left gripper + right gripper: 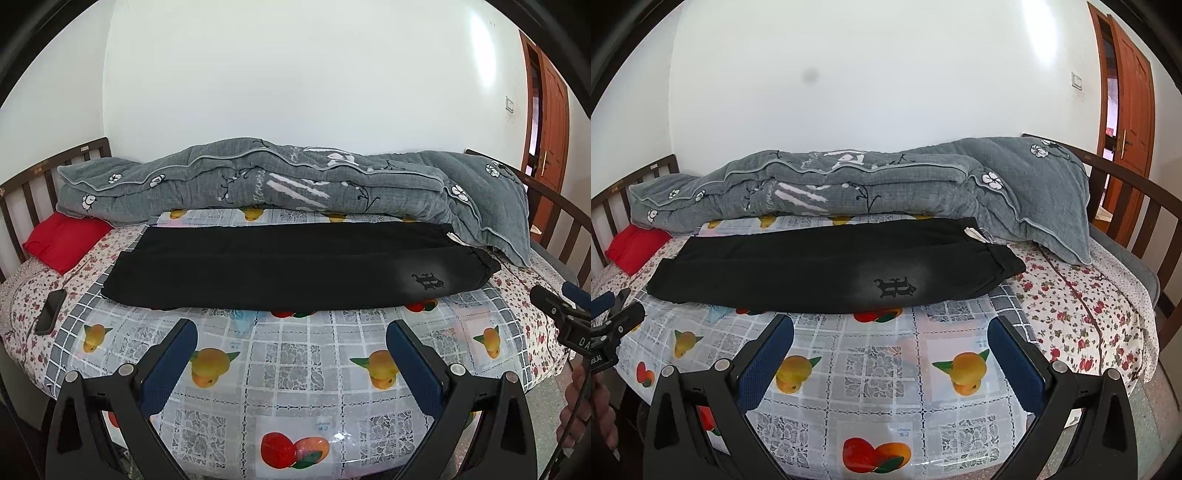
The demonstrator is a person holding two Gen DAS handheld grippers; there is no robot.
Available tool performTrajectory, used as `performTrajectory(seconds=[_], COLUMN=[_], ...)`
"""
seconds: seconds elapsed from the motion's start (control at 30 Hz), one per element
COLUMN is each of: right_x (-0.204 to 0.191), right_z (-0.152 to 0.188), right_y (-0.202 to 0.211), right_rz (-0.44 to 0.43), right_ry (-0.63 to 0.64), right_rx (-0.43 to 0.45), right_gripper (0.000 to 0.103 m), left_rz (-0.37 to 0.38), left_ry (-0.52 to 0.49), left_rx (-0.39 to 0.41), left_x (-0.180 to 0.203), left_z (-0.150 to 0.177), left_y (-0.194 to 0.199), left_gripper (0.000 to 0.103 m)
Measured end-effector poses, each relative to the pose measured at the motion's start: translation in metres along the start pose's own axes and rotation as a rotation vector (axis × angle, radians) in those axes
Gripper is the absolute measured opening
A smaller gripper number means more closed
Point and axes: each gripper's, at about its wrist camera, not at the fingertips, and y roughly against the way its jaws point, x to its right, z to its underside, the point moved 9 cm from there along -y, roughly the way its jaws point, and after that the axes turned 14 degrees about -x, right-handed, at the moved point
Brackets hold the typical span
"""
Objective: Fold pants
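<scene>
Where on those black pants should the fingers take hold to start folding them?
Probably at the two ends. The black pants lie flat, stretched sideways across the fruit-print cover, waistband at the right, leg cuffs at the left. The open right gripper suits the waistband, the open left gripper the cuffs; both come in from the near edge, low.

Bright daylight, wall (295, 74) glare upper right, fisheye-warped dark corners.
</scene>
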Motion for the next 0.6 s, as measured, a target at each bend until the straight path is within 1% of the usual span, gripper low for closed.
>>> performTrajectory(seconds=[0.33,0.6], right_x=[0.0012,0.008], right_z=[0.0034,0.0066], right_y=[-0.0019,-0.0014], right_rz=[0.0,-0.004], right_ry=[0.002,-0.009], right_rx=[-0.007,-0.011], right_gripper=[0.103,0.103], left_rz=[0.004,0.01], left_ry=[0.008,0.0], left_rx=[-0.021,-0.022], left_x=[-0.0038,0.0022], left_z=[0.005,0.0053], left_y=[-0.0079,-0.0089], left_gripper=[0.103,0.103])
